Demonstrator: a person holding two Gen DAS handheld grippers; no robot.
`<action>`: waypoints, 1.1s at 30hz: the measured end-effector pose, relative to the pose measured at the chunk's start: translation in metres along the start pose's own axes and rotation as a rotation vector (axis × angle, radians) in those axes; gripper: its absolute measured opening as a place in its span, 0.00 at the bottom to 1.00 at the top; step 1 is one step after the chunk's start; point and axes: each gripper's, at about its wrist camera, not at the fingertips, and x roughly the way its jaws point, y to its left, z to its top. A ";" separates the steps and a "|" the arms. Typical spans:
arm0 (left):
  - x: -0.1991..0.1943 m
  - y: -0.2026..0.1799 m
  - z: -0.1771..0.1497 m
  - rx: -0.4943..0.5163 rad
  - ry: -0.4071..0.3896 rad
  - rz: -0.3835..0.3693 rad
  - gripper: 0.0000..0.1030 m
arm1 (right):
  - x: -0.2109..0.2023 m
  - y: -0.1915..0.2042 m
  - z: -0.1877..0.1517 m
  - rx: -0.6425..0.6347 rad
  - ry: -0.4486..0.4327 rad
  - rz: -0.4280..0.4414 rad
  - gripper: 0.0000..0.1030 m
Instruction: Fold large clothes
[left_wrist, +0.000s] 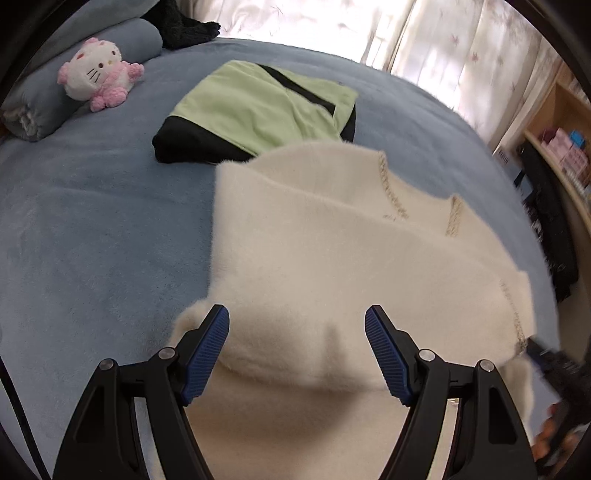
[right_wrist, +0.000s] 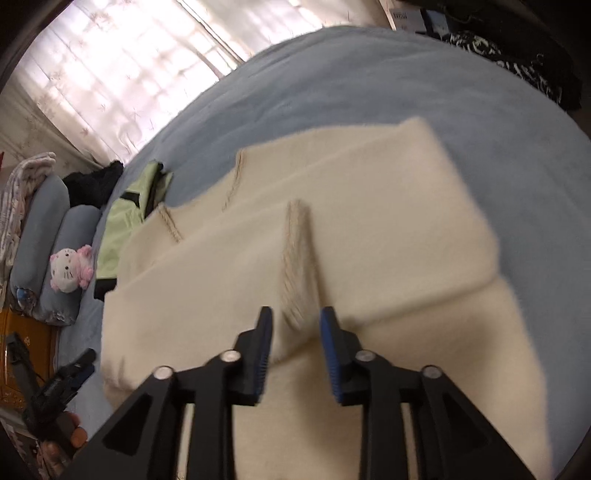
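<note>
A cream fuzzy sweater lies partly folded on the blue bed, with beige stitched trim at its edges. My left gripper is open wide just above the sweater's near edge, holding nothing. In the right wrist view the same sweater fills the middle. My right gripper stands partly open around a raised fold with a ribbed trim strip; the jaws do not press it. The right gripper shows at the far right of the left wrist view, and the left gripper at the lower left of the right wrist view.
A folded green and black garment lies beyond the sweater. A pink and white plush cat leans on blue pillows at the head of the bed. Curtains and a shelf stand to the right.
</note>
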 end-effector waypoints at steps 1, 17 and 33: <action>0.004 -0.001 0.001 0.013 -0.001 0.015 0.72 | -0.003 -0.001 0.005 0.003 -0.011 0.022 0.37; 0.075 0.030 0.038 -0.018 0.089 0.066 0.72 | 0.091 0.012 0.050 -0.122 0.135 0.065 0.38; 0.055 0.036 0.045 -0.111 -0.179 0.061 0.12 | 0.082 0.071 0.062 -0.334 -0.141 -0.002 0.14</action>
